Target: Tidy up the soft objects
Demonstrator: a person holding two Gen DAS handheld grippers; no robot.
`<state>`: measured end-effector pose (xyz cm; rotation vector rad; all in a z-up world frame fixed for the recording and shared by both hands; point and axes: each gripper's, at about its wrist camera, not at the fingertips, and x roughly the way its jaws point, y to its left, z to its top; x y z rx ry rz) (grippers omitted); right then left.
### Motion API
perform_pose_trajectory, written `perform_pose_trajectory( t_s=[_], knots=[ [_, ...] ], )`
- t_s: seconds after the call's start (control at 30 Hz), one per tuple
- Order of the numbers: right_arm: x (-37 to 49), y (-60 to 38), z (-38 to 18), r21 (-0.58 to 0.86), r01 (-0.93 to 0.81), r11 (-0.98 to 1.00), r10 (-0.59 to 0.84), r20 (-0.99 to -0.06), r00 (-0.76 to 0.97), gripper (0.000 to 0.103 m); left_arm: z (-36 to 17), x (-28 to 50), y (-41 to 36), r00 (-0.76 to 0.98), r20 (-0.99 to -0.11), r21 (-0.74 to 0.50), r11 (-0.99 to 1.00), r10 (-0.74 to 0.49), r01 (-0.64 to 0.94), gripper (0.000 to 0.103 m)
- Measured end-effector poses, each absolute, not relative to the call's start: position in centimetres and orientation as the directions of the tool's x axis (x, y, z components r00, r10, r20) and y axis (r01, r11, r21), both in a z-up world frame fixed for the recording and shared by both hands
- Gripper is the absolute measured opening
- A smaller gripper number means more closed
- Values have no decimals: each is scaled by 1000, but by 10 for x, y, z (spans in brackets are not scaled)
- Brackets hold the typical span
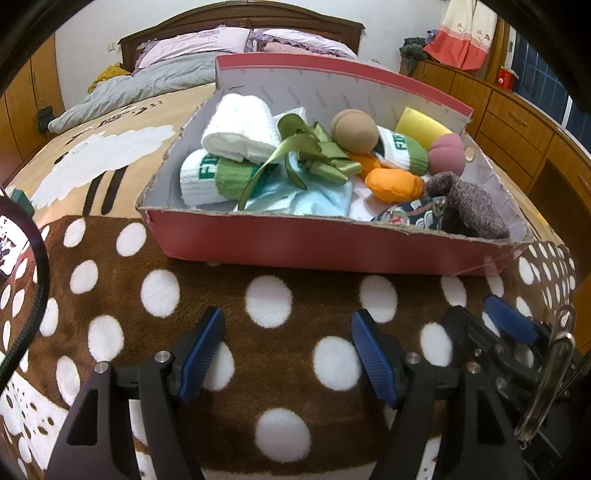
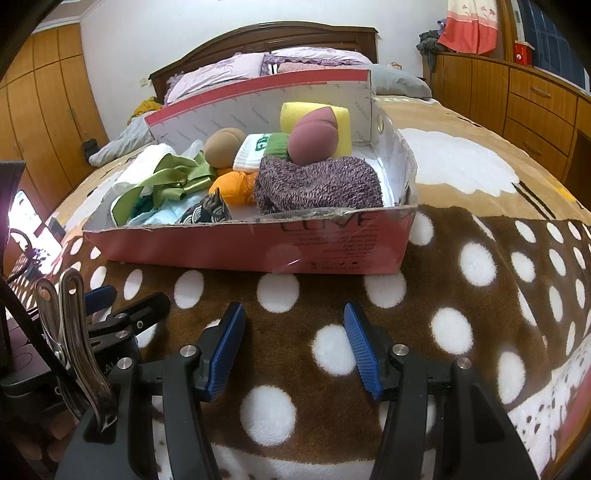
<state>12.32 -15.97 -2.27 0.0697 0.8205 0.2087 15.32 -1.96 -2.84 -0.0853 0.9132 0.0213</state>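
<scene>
A pink cardboard box (image 1: 332, 251) (image 2: 258, 247) sits on the bed and holds the soft things: a white rolled towel (image 1: 240, 125), green ribbon (image 1: 314, 151) (image 2: 166, 177), white-and-green socks (image 1: 210, 177), a tan sponge ball (image 1: 354, 129) (image 2: 223, 146), a mauve sponge (image 1: 447, 153) (image 2: 314, 142), a yellow sponge (image 1: 421, 127) (image 2: 343, 118), an orange pouch (image 1: 395, 184) (image 2: 236, 188) and a purple knitted piece (image 1: 472, 199) (image 2: 321, 182). My left gripper (image 1: 288, 350) and right gripper (image 2: 293, 349) hover side by side over the blanket in front of the box, both open with nothing between the blue pads.
A brown blanket with white dots (image 1: 269, 299) (image 2: 476, 266) covers the near part of the bed. Pillows (image 1: 199, 44) and a wooden headboard (image 2: 280, 35) lie beyond the box. Wooden drawers (image 1: 517, 122) line the right wall, wardrobes (image 2: 51, 92) the left.
</scene>
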Motion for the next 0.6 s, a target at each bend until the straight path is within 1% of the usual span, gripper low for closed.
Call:
perform_pose_trajectory(
  t_s=[0.6],
  knots=[
    [123, -160, -23, 143, -158, 977, 212, -719, 662, 57, -29, 153, -19, 611, -792, -65, 996, -18, -55, 75]
  ],
)
